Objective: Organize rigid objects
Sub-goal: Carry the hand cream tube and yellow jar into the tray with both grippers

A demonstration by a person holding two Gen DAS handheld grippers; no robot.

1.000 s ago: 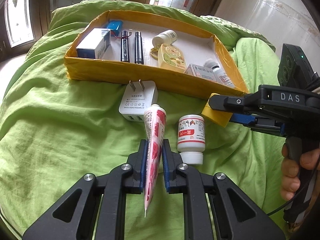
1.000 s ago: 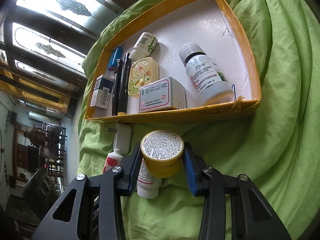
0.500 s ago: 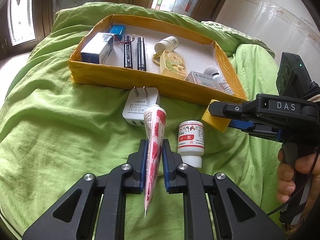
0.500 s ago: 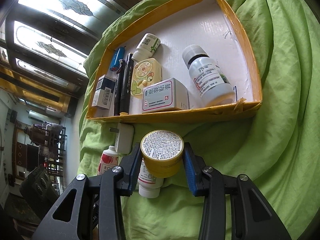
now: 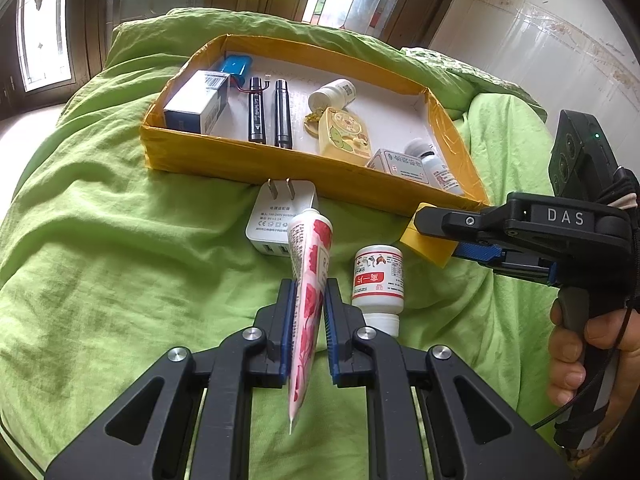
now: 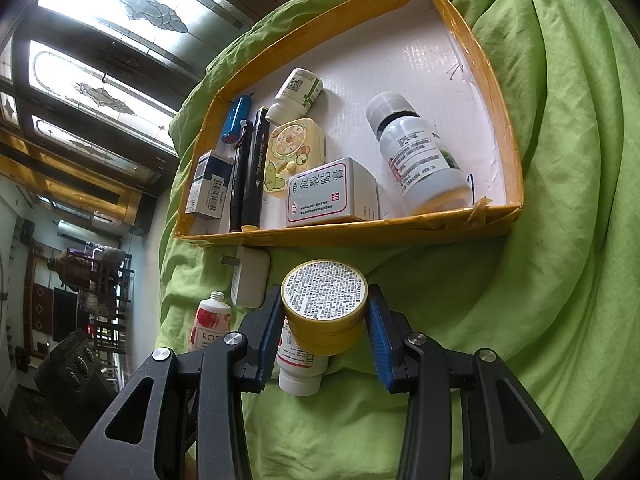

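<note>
My left gripper (image 5: 307, 286) is shut on a pink rose-printed tube (image 5: 309, 276), held above the green bedcover with its crimped end toward the camera. My right gripper (image 6: 324, 300) is shut on a yellow round jar (image 6: 325, 308), which also shows as a yellow block (image 5: 426, 244) near the right corner of the box in the left wrist view. The yellow cardboard box (image 5: 240, 160) (image 6: 360, 232) lies just beyond both grippers. It holds several items, among them two black pens (image 5: 269, 118), a white carton (image 6: 330, 194) and a clear bottle (image 6: 418, 156).
A white bottle with a red label (image 5: 378, 280) (image 6: 300, 364) lies on the cover between the grippers. A white plug adapter (image 5: 280, 216) (image 6: 250, 278) rests against the box's near wall. A hand (image 5: 588, 356) holds the right gripper's handle. Windows stand behind the bed.
In both views the box has slid lower in the frame and looks slightly closer. Both grips are unchanged.
</note>
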